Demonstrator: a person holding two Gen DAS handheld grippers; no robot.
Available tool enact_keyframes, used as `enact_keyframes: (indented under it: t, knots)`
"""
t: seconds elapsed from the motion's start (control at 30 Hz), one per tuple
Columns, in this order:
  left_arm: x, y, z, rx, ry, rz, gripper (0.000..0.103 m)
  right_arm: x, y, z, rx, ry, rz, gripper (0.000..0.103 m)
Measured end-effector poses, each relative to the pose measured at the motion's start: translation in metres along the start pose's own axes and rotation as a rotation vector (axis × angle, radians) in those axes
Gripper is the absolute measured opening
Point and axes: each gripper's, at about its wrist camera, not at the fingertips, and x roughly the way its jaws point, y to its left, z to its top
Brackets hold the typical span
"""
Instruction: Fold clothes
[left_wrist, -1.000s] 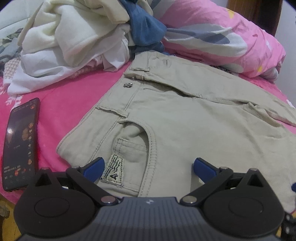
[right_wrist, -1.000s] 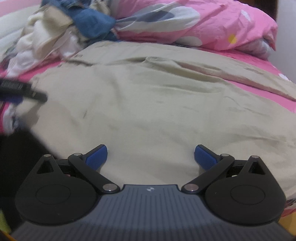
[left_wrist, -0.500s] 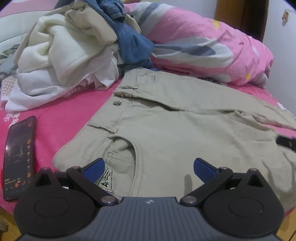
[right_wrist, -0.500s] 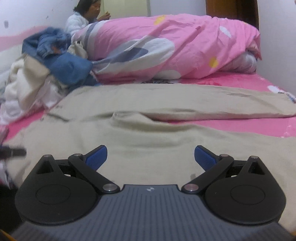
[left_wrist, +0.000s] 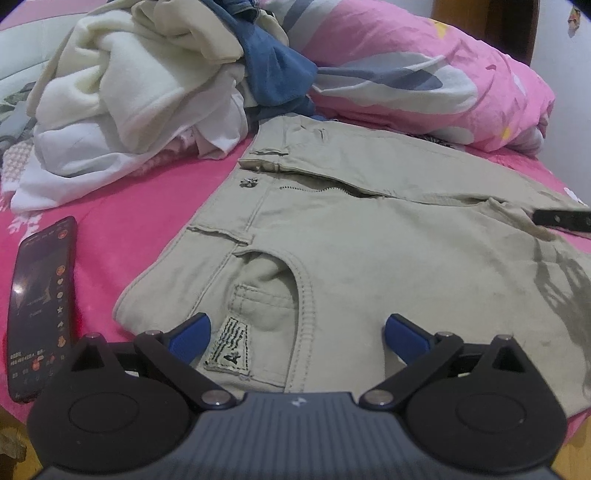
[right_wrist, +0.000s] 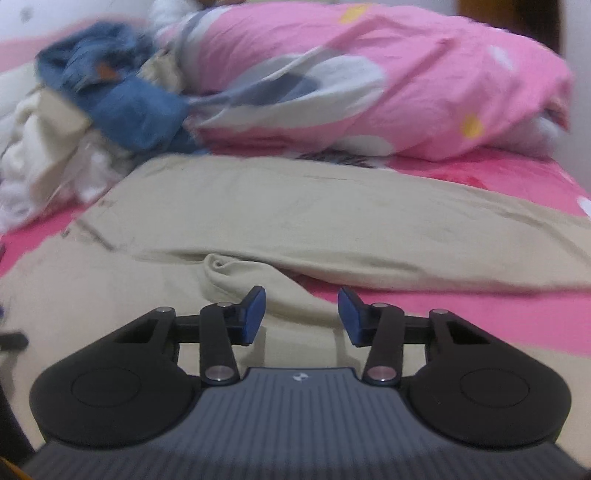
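Beige trousers (left_wrist: 369, 251) lie spread flat on the pink bed (left_wrist: 122, 206), waistband to the left. The left gripper (left_wrist: 295, 332) hangs over the near pocket, fingers wide apart, holding nothing. The right gripper (right_wrist: 301, 314) sits low over the trouser legs, fingers partly apart around a fold, not pinching. A phone (left_wrist: 40, 302) lies near left, a clothes heap (left_wrist: 140, 85) and a duvet (left_wrist: 406, 70) beyond

Black left gripper (left_wrist: 295, 334) and right gripper (right_wrist: 300, 313), blue-tipped, ribbed grey.

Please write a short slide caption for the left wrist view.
Open left gripper hovers at waistband of beige trousers spread on pink bed.
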Motion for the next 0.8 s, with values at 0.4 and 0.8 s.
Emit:
enact_keyframes:
  t: [0.4,0.8]
  knots:
    - [0.004,0.002,0.000,0.011,0.007,-0.006,0.102,0.051,-0.012,0.015,-0.031,0.173,0.230,0.011]
    - [0.004,0.003,0.000,0.024,0.007,-0.008,0.102,0.074,-0.030,0.009,0.082,0.125,0.181,0.006]
